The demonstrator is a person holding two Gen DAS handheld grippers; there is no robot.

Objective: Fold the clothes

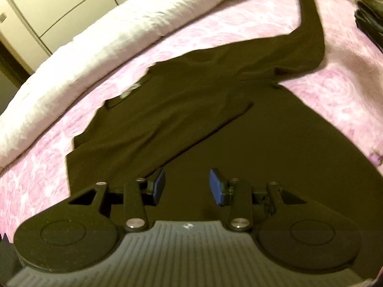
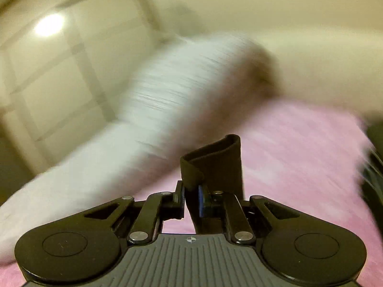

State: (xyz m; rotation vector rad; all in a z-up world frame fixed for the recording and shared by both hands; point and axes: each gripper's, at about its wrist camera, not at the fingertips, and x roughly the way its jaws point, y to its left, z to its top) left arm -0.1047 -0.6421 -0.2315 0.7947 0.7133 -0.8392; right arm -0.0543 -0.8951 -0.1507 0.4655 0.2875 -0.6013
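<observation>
Dark shirt (image 1: 215,119) spread on pink bedspread (image 1: 323,76), one sleeve (image 1: 308,19) lifted; left gripper (image 1: 187,186) parted above, empty.

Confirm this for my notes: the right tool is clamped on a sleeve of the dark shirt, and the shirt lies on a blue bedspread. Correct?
Not quite. The right tool is clamped on the sleeve of the dark shirt, but the bedspread is pink, not blue; both wrist views show it.
</observation>
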